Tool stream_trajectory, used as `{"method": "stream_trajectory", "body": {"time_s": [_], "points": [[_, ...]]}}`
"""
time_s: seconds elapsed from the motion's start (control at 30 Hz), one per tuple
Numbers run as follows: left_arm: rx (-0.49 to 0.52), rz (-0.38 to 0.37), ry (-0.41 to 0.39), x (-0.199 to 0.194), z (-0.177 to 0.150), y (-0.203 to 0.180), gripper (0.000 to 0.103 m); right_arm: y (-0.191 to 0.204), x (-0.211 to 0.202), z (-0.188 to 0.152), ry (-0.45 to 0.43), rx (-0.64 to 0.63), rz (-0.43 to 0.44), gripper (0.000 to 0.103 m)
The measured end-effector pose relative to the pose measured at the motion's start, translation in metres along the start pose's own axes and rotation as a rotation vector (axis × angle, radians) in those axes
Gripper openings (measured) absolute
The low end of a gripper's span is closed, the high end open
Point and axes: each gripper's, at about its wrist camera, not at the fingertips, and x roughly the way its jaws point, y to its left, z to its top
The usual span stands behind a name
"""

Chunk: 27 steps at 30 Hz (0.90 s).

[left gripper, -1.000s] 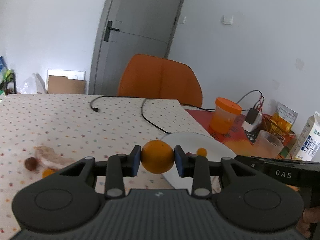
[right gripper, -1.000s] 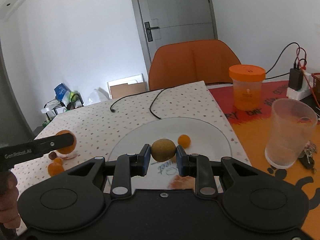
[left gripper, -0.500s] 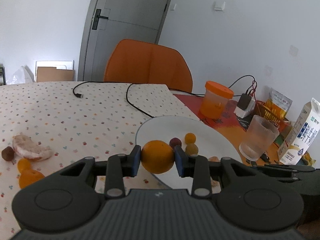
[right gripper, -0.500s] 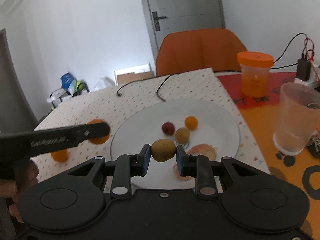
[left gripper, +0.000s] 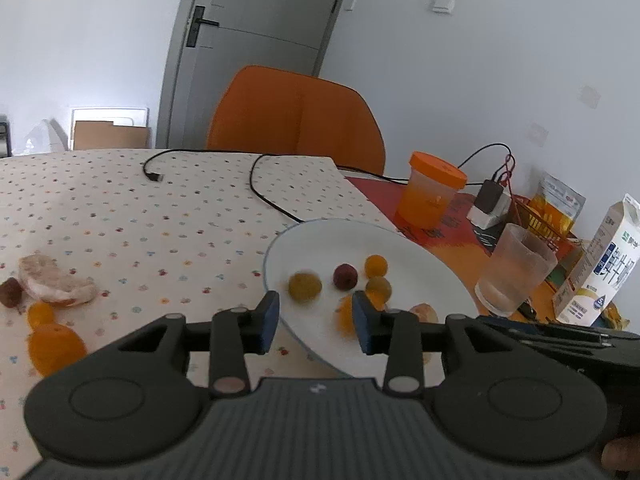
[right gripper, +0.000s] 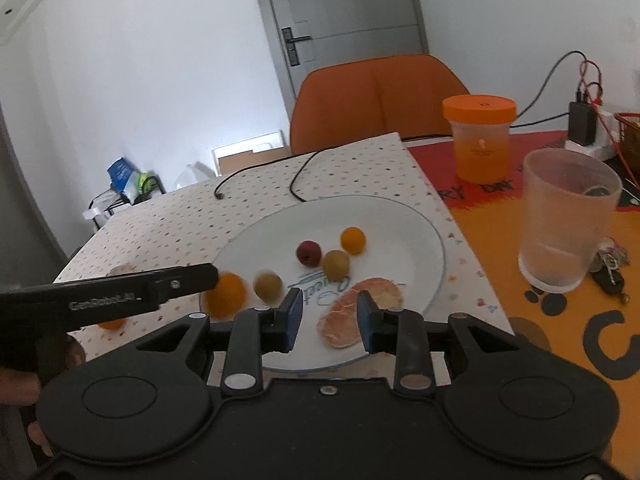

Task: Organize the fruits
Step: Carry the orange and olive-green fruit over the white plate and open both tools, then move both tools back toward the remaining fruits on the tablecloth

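A white plate holds a dark red fruit, a small orange fruit, a yellow-green fruit and a peeled citrus piece. My left gripper is open over the plate's near edge. A blurred orange drops by its right finger. My right gripper is open above the plate. A blurred kiwi rolls on the plate.
On the dotted cloth lie a peel piece, a dark fruit and orange fruits. A plastic cup, an orange-lidded jar, a milk carton, cables and an orange chair stand around.
Both grippers opened. The left let go of the orange and the right let go of the kiwi, and both fruits fell onto the plate.
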Motion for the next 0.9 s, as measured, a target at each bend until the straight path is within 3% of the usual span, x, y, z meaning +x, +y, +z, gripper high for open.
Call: {"method": "stream_trajectory", "body": {"time_s": [0.1,0.27,0.4,0.63,0.9], "points": [[-0.007,0.015,-0.007,-0.007,0.001,0.006,0.042,0.003,0.000,-0.001,0.001,-0.011,-0.005,0.034],[-0.029,0.053,-0.027,-0.020,0.004,0.021,0.061,0.005,-0.006,-0.003,-0.024,-0.052,-0.030,0.056],[-0.064,0.107,-0.056,-0.030,0.008,0.034,0.073,0.000,-0.011,-0.001,-0.026,-0.036,-0.041,0.059],[-0.101,0.176,-0.089,-0.050,0.007,0.050,0.091,-0.004,-0.018,0.004,-0.061,0.045,-0.006,0.097],[-0.091,0.216,-0.123,-0.081,0.003,0.072,0.096,0.018,-0.016,0.003,-0.055,0.036,0.031,0.103]]}}
